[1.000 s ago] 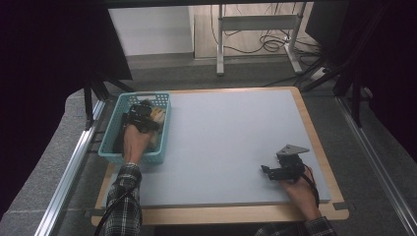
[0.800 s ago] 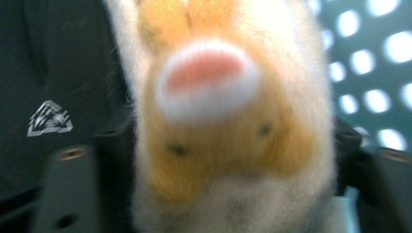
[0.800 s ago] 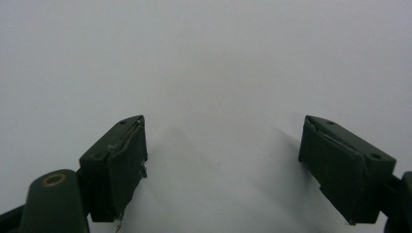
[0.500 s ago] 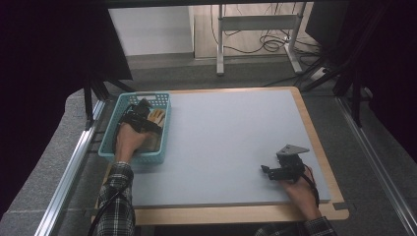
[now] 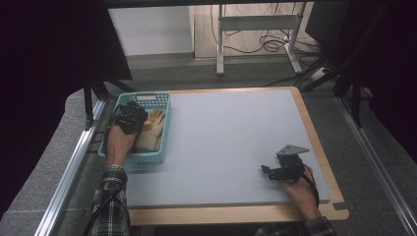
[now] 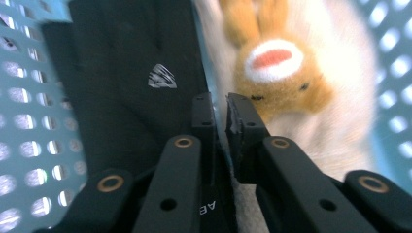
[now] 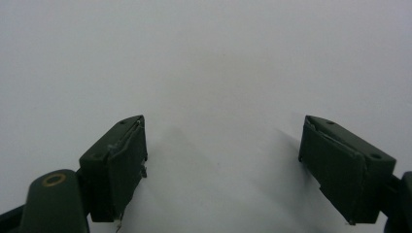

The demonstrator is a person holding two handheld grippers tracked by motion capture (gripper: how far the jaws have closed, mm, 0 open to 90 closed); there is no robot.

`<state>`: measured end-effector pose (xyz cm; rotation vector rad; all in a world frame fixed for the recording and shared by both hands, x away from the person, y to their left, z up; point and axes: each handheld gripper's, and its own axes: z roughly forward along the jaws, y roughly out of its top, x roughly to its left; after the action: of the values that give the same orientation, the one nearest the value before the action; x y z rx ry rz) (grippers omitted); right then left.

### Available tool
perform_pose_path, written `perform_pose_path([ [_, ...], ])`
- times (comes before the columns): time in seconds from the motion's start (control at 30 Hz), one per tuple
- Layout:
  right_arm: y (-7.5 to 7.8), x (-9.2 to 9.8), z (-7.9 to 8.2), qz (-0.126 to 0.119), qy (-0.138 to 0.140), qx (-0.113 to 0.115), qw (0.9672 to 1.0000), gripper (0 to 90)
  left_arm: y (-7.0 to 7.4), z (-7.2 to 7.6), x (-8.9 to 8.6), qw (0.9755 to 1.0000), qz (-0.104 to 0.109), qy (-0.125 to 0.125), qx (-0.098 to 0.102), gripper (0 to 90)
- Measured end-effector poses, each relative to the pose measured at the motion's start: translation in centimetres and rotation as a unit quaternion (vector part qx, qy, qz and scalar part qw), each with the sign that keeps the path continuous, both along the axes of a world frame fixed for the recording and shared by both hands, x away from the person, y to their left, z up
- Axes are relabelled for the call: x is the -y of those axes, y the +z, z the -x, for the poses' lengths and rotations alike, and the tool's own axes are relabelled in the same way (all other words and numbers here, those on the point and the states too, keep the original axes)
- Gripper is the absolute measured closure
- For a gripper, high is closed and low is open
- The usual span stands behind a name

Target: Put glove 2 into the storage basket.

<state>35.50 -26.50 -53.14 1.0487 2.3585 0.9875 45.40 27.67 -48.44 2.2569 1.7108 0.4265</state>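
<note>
since a second ago: left hand has slid a little along the basket, and its jaws have just been closing; right hand has kept still.
right claw (image 5: 269, 171): nearest the person, resting on the desk (image 5: 231, 142), jaws spread wide with nothing between them.
left claw (image 6: 221, 112): inside the teal basket (image 5: 164, 129), jaws drawn almost together; between the tips i can make out nothing clearly caught.
black glove (image 6: 126, 73): lies flat in the basket, just left of the jaws in the left gripper view, its edge running under them.
plush toy (image 6: 286, 73): tan and cream, just right of the jaws, touching the glove's side.
risk: if the tips pinched only a sliver of fabric, or none, a lift would likely come up empty or drop the glove; the toy pressed against it could snag and be dragged along.
far: bare desk beyond the basket.
</note>
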Motion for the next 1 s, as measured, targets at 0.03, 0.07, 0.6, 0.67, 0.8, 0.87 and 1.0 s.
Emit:
perform_pose_path([
  [0.03,0.0,0.0,0.0,0.000,0.000,0.000,1.0000,17.2,-0.3,-0.1,0.3,1.0000,-0.004,-0.007,-0.002,85.0],
  [0.07,0.0,0.0,0.0,0.000,0.000,0.000,1.0000,17.2,-0.5,-0.2,0.6,0.9999,0.005,-0.014,-0.005,85.6],
  [0.6,0.0,0.0,0.0,0.000,0.000,0.000,1.0000,17.2,-0.1,-0.2,1.8,0.9986,0.042,-0.031,0.006,82.7],
  [0.67,0.0,0.0,0.0,0.000,0.000,0.000,1.0000,17.2,0.1,-0.1,1.5,0.9989,0.034,-0.028,0.015,75.7],
  [0.8,0.0,0.0,0.0,0.000,0.000,0.000,1.0000,17.2,0.6,0.2,0.9,0.9989,0.023,-0.017,0.038,60.3],
  [0.87,0.0,0.0,0.0,0.000,0.000,0.000,1.0000,17.2,0.8,0.3,0.5,0.9985,0.026,-0.009,0.048,54.3],
  [1.0,0.0,0.0,0.0,0.000,0.000,0.000,1.0000,17.2,1.0,0.4,-0.1,0.9979,0.026,0.005,0.059,40.9],
])
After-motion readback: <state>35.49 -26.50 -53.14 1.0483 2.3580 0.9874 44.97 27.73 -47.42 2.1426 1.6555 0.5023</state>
